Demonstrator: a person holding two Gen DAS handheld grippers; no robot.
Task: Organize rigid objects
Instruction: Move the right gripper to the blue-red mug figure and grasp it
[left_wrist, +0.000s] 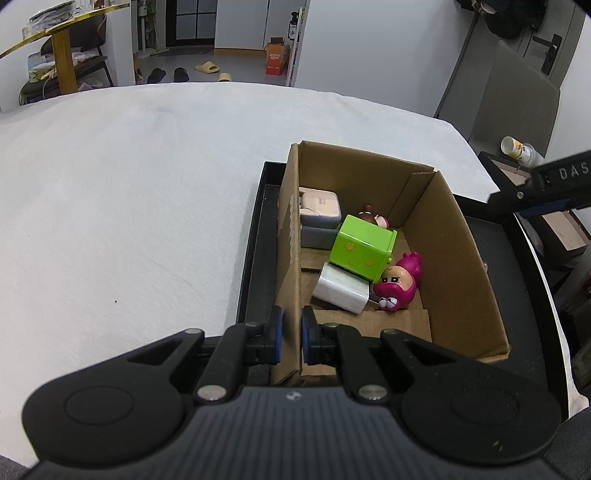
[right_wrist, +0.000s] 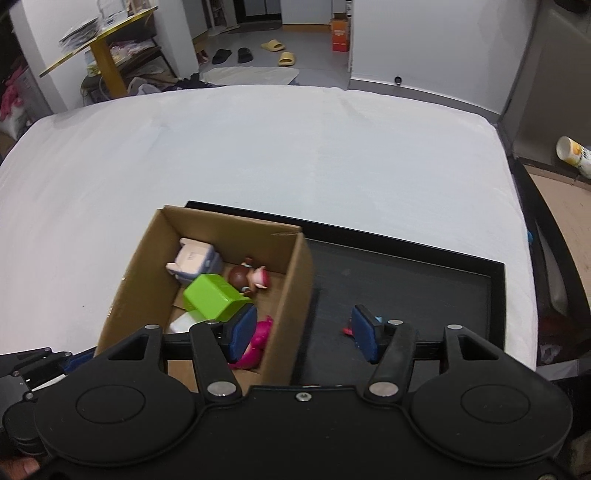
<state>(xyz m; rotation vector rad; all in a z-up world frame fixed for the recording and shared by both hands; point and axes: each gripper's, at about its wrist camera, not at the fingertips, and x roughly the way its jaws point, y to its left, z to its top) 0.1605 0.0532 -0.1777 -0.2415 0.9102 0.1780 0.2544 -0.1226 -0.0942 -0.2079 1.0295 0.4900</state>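
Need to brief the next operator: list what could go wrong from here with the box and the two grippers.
1. The left gripper is shut on the cardboard box wall; pulling sideways could tip the box or slide it off the black tray.
2. The right gripper, open and empty, straddles the box's other wall; dropping could crush it.
3. The green block leans on the white charger; a jolt could shift it onto the pink figure.
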